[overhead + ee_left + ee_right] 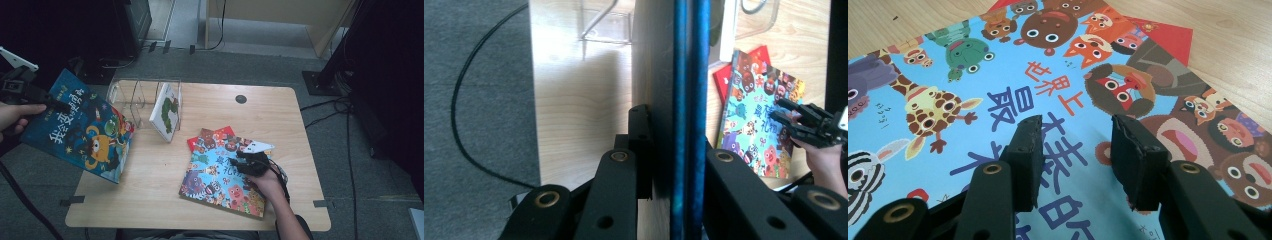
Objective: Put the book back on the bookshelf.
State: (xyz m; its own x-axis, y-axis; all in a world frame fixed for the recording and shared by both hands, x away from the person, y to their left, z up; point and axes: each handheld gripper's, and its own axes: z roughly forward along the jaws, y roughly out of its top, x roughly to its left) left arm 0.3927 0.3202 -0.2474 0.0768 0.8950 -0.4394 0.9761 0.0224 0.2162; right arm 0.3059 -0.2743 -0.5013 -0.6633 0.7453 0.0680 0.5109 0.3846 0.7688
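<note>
Both grippers are at work: the left gripper (55,103), at the far left of the high view, has its jaws closed tight on the edge of the dark blue picture book (80,127), which hangs tilted in the air off the table's left edge, cover facing up toward the camera. In the left gripper view that book (684,100) runs edge-on straight up the middle of the frame, pinched between the two black jaws. The right gripper (248,161), lower right of centre in the high view, rests with its jaws spread apart and nothing between them, fingertips down on the light blue animal book (222,177) that lies flat over a red book (207,137); the right gripper view shows the cover (998,90) just beneath the parted jaws. The step in hand looks like carrying the dark blue book to the clear plastic rack (137,100) at the upper left of the table (150,200), where a white book (166,111) already leans. To do it well, I would keep the grip firm near the spine edge, turn the book upright before reaching the rack, line it up with a free slot beside the white book, and lower it gently without knocking the dividers; meanwhile the right gripper should hold the stack steady.
</note>
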